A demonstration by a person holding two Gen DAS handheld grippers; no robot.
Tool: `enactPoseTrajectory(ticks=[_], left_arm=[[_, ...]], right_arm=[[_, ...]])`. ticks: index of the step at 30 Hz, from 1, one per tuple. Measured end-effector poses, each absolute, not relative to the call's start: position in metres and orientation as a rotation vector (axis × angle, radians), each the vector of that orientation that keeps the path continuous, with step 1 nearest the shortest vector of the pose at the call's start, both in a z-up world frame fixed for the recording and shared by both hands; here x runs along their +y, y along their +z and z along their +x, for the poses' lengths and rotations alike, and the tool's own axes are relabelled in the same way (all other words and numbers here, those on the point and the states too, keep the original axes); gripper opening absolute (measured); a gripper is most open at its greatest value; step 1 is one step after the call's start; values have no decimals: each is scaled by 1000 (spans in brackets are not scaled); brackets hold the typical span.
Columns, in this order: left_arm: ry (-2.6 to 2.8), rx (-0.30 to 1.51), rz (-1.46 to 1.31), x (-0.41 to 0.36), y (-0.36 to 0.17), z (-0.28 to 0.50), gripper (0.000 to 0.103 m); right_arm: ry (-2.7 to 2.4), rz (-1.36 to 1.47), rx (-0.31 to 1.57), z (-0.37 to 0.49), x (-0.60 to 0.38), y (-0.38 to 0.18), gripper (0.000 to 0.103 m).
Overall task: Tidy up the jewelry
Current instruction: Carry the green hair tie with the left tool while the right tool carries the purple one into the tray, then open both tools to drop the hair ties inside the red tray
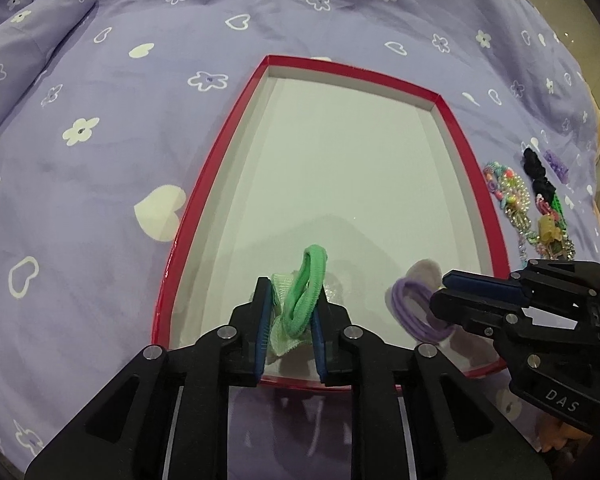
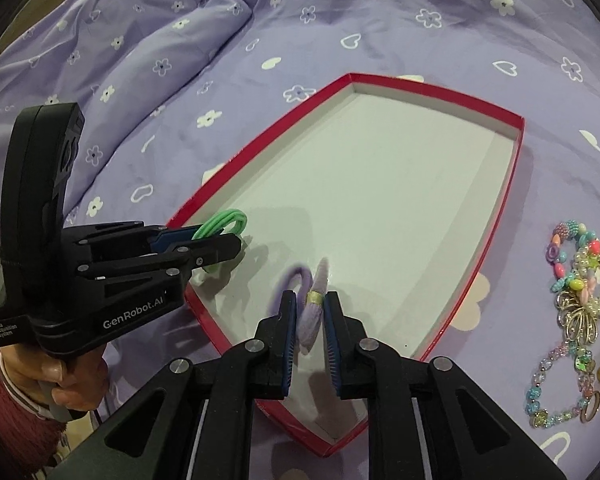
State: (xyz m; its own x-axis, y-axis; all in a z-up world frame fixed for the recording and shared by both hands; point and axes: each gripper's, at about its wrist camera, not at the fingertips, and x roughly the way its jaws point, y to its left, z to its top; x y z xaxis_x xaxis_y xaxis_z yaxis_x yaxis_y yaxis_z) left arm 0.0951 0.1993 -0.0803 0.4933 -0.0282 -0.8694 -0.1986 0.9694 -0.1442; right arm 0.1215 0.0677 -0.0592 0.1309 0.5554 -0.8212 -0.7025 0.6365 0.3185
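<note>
Over red box [image 1: 458,128]: left tool [image 1: 290,312] pinching green hair tie [image 1: 306,292], loop upright.

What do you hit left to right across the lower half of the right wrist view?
Left tongs holding green hair tie → right tongs holding purple hair tie → red tray's right rim → beaded bracelets on the bedspread.

Bare white floor across the red-rimmed box [image 2: 516,168]; bead bracelets [image 2: 576,276] crowding its right side.

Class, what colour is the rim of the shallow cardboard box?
Red rim, white inside; clearest in the right wrist view.
</note>
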Motion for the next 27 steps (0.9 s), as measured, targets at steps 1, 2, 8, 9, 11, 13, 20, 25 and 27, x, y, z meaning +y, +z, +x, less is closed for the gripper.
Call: enactPoseTrajectory(ticks=[1, 2, 8, 9, 11, 13, 20, 25, 27], left_arm=[[106, 1057, -239, 199, -81, 95, 20], [107, 1060, -241, 199, -82, 96, 23], [117, 1063, -232, 199, -83, 95, 35], [117, 1063, -234, 199, -83, 95, 35], [118, 1063, -240, 200, -83, 94, 39], [120, 1059, -244, 200, -81, 92, 41], [141, 1037, -239, 201, -69, 84, 51], [149, 1020, -245, 202, -60, 77, 53], [151, 1009, -249, 200, -55, 74, 53]], right_arm=[[922, -163, 1114, 121, 68, -60, 16], [923, -166, 1116, 120, 68, -61, 16], [922, -165, 1116, 121, 67, -62, 16], [921, -162, 1115, 121, 66, -62, 17], [919, -157, 1114, 122, 66, -62, 17], [919, -146, 1114, 122, 65, -60, 19], [916, -94, 1085, 120, 49, -47, 30], [903, -42, 1050, 118, 29, -35, 33], [890, -24, 1039, 117, 18, -31, 33]])
